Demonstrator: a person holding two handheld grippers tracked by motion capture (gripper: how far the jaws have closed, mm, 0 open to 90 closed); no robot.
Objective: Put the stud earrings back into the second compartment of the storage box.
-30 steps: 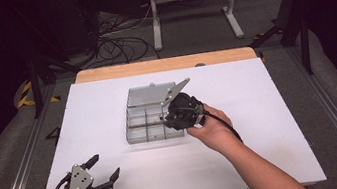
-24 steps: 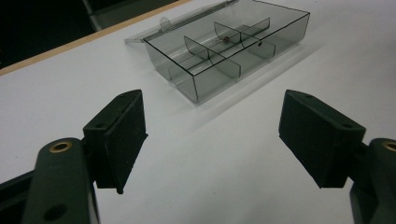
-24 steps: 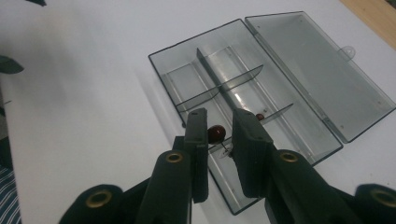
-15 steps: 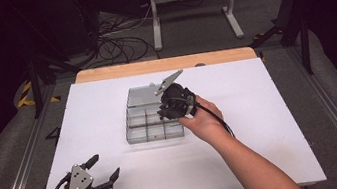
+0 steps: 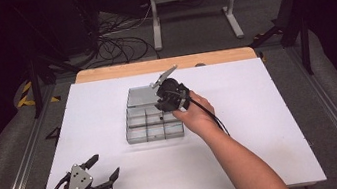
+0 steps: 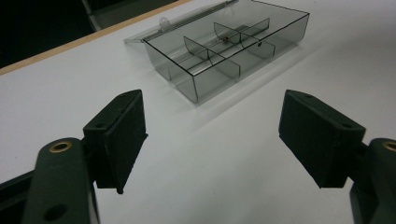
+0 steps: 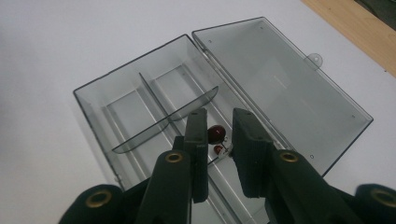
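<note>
This looks like a lab or recording studio, not a home. A bare white desk (image 5: 272, 124) with a wooden edge stands in a dark, black-walled room. Behind the desk, a tangle of black cables (image 5: 121, 43) lies on the grey floor beside a white metal stand (image 5: 193, 0). Left of the desk, yellow-and-black hazard tape (image 5: 30, 95) marks the floor.

- No text, label, brand, number or sign can be read in any of the views.
- The clear plastic box (image 7: 196, 116) has no print or sticker on its walls, and its open lid (image 7: 280, 88) is also plain.
- The jaws of the left gripper (image 6: 212, 140) and the right gripper (image 7: 219, 135) are plain black, with no marking.
- The white table (image 5: 263, 131) has nothing written on it.
</note>
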